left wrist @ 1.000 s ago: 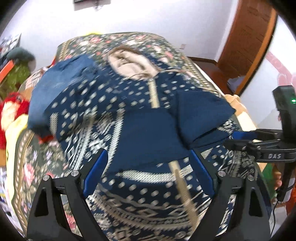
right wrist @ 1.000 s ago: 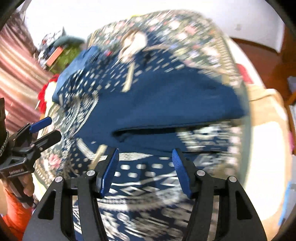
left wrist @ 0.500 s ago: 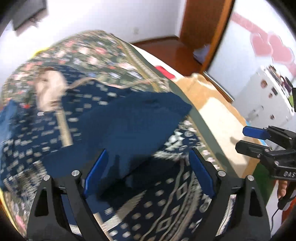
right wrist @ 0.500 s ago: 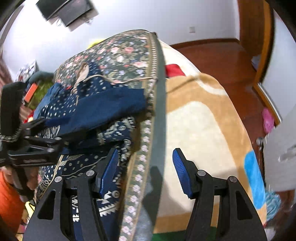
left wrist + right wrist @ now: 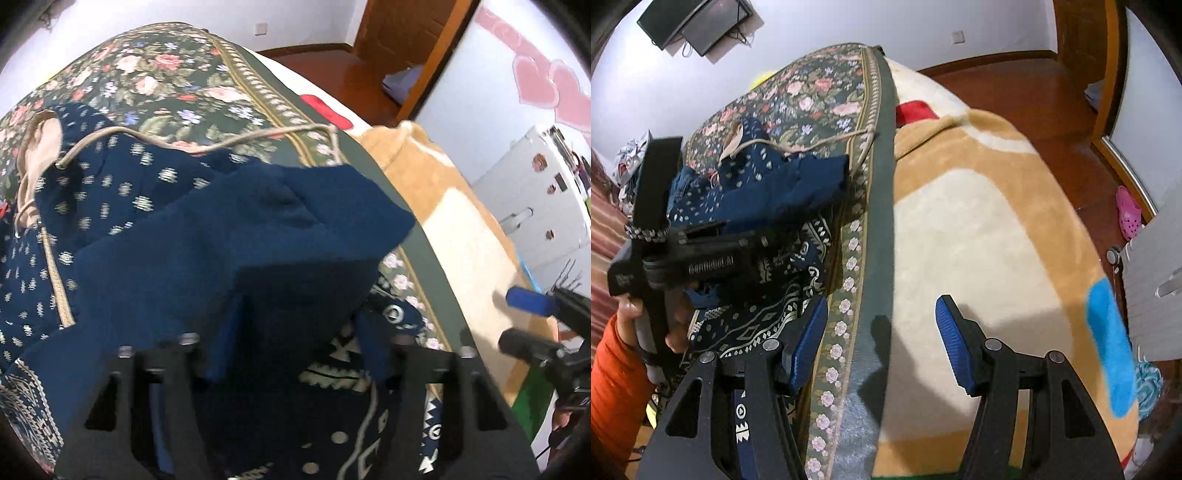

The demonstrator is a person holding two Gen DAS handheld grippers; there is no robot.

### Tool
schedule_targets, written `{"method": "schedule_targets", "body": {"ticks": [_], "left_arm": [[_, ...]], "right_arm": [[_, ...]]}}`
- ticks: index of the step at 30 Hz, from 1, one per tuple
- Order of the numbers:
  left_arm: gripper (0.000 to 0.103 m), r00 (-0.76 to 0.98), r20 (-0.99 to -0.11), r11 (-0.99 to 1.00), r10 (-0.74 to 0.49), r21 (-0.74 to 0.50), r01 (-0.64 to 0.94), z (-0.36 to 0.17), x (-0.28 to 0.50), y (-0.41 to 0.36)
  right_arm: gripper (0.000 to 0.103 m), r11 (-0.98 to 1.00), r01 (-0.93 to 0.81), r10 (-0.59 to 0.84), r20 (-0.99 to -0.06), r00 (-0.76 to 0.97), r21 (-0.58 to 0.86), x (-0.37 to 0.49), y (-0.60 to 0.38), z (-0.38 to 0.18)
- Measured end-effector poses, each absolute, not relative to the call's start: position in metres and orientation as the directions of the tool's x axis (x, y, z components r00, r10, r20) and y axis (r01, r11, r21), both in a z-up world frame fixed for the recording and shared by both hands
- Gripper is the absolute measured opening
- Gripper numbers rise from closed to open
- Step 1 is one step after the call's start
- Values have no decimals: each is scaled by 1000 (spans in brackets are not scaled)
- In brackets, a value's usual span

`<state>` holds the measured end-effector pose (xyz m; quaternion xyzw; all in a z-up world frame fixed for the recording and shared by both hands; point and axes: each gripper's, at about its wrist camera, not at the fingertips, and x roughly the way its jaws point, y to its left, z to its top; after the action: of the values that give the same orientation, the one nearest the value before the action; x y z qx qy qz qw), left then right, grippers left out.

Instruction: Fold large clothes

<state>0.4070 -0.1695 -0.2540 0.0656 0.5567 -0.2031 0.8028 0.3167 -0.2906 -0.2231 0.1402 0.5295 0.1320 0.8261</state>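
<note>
Navy knit hoodie [image 5: 155,236], soft and floppy, lies on the bed [image 5: 979,229] with its folded sleeve between the left gripper [image 5: 295,347] pads, contact unclear; right gripper [image 5: 882,343] wide, empty; best grasped at hems.

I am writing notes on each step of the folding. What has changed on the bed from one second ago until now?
The left hand-held gripper has come down low onto the plain blue sleeve of the patterned hoodie, its jaws open around a fold. The right hand-held gripper has swung off the hoodie and now hangs open over the floral blanket edge and the beige blanket. The hoodie lies as before.
</note>
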Motion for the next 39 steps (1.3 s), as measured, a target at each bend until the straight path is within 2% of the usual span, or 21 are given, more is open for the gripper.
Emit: {"method": "schedule_targets", "body": {"ticks": [3, 5, 9, 15, 20, 25, 30, 32, 34, 39], "left_arm": [[4, 331, -920, 925, -209, -77, 371, -249, 411, -158], [4, 387, -902, 943, -190, -57, 329, -235, 410, -145], [3, 505, -828, 959, -246, -132, 251, -190, 399, -107], [3, 658, -728, 979, -191, -89, 186, -127, 372, -49], [3, 714, -681, 986, -162, -133, 97, -102, 339, 11], [3, 718, -687, 992, -112, -116, 43, -112, 311, 44], [3, 667, -744, 997, -51, -78, -12, -150, 299, 70], [4, 636, -770, 996, -42, -85, -37, -168, 296, 83], [5, 611, -791, 994, -34, -90, -62, -184, 290, 96], [16, 580, -813, 981, -55, -152, -120, -216, 276, 123]], "right_arm": [[57, 919, -79, 383, -834, 398, 385, 318, -284, -224], [57, 917, -89, 390, -828, 402, 389, 318, -280, -222], [57, 917, -106, 394, -825, 405, 386, 322, -269, -218], [57, 914, -160, 406, -809, 425, 374, 333, -245, -201], [57, 908, -218, 418, -795, 440, 357, 348, -214, -188], [57, 866, -247, 496, -804, 327, 434, 363, -175, -212], [58, 892, -266, 430, -868, 249, 366, 366, -144, -248], [65, 895, -295, 412, -871, 268, 333, 363, -139, -247], [67, 892, -309, 414, -871, 265, 329, 361, -136, -246], [67, 899, -318, 391, -881, 267, 302, 357, -132, -247]]}}
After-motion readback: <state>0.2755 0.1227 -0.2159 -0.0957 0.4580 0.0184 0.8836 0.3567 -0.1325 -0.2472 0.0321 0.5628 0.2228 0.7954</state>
